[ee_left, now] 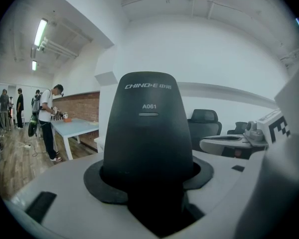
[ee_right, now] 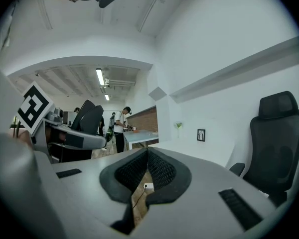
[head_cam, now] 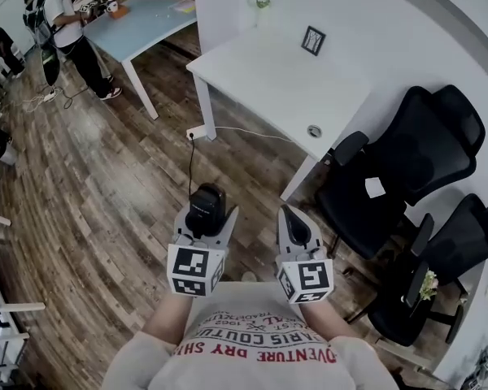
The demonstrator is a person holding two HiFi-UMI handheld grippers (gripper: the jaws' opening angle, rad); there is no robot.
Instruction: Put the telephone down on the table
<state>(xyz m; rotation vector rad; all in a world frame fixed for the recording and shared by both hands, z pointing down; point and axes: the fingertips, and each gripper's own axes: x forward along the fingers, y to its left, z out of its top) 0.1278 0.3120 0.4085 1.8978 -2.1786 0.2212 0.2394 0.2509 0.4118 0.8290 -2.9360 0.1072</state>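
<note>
A black telephone stands upright between the jaws of my left gripper, which is shut on it and held in the air over the wooden floor. Seen from the left gripper view, the telephone fills the middle, with pale lettering near its top. My right gripper hangs beside it at the same height, shut with nothing in it; its black pads meet in the right gripper view. The white table stands ahead of both grippers, a little to the right, well beyond them.
On the white table are a small framed picture and a vase. Two black office chairs stand to the right. A floor socket and cable lie by the table leg. A person stands at a blue table far left.
</note>
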